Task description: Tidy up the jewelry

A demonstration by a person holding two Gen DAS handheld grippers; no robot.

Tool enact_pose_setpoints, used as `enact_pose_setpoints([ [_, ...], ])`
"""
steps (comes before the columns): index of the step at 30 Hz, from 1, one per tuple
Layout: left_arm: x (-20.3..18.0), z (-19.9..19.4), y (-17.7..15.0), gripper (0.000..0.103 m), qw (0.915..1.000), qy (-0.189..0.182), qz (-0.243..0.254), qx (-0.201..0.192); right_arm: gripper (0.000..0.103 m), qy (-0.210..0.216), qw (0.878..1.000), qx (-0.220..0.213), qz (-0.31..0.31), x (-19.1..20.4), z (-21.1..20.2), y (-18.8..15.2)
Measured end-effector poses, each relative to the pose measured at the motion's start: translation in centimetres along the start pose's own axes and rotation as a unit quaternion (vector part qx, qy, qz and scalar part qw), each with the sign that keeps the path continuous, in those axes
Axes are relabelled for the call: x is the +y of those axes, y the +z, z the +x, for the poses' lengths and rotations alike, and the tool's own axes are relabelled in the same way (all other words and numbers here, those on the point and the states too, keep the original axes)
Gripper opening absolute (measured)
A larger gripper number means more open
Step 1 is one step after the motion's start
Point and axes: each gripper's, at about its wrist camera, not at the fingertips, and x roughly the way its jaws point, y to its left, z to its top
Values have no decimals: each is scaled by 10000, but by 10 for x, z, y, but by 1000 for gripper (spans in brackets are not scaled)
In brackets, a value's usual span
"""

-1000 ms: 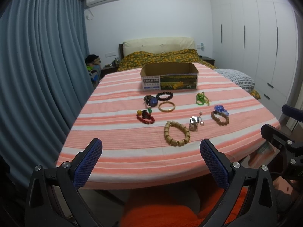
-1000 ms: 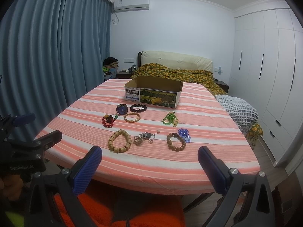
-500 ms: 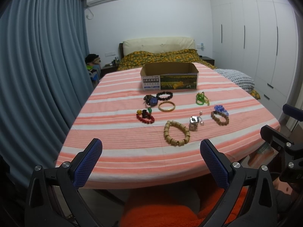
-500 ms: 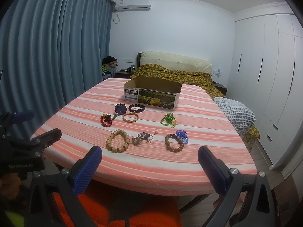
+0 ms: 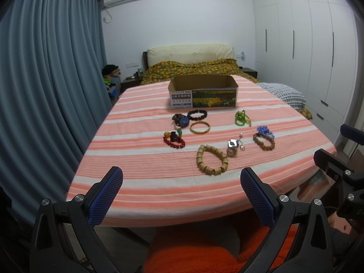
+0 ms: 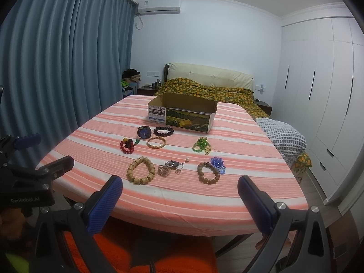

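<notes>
My left gripper (image 5: 181,182) and right gripper (image 6: 179,191) both hang spread wide at the near table edge, holding nothing. On the striped cloth (image 5: 141,159) lie beaded rings: chunky wooden bracelet (image 5: 212,162), glossy red beads (image 5: 174,139), smooth gold bangle (image 5: 200,127). Far behind, the open cardboard box (image 5: 203,94) runs left-right.

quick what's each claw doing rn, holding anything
left claw: open, holding nothing
right claw: open, holding nothing
</notes>
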Motion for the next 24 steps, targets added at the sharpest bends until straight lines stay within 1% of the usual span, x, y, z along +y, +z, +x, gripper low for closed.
enact_pose_setpoints([
  [24, -1, 0, -1, 103, 10000, -5, -11, 16, 103, -8, 10000, -3, 7, 0, 0, 0],
])
